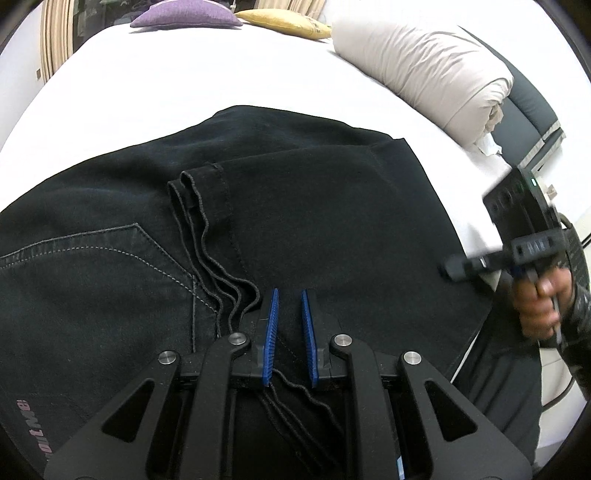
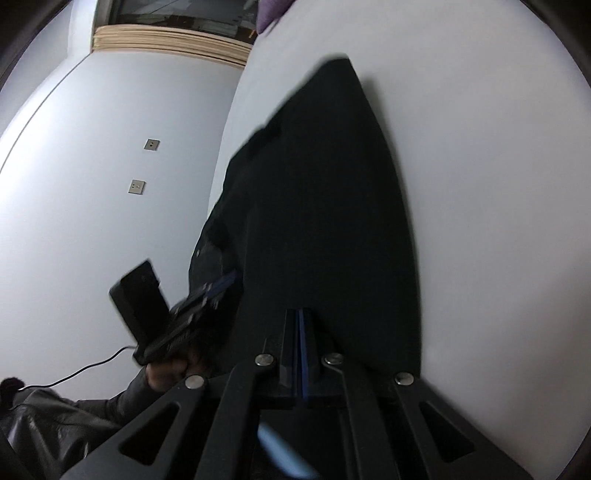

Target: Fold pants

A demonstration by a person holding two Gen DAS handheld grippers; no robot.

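Note:
Black pants (image 1: pixel 295 206) lie folded on a white bed (image 1: pixel 184 85), with a back pocket (image 1: pixel 92 266) at the left and leg hems (image 1: pixel 199 192) laid over the seat. My left gripper (image 1: pixel 290 295) hovers over the near edge, jaws a little apart with cloth and hem edges between them. My right gripper (image 1: pixel 454 267) shows at the pants' right edge. In the right wrist view the right gripper (image 2: pixel 299 314) is shut on the pants (image 2: pixel 325 206) at their near edge. The left gripper (image 2: pixel 221 284) shows blurred at the pants' left side.
A rolled beige duvet (image 1: pixel 432 70) lies at the bed's far right. A purple cushion (image 1: pixel 184 14) and a yellow cushion (image 1: pixel 284 22) sit at the back. A white wall with two sockets (image 2: pixel 136 186) is left of the bed. A cable (image 2: pixel 85 369) runs near my arm.

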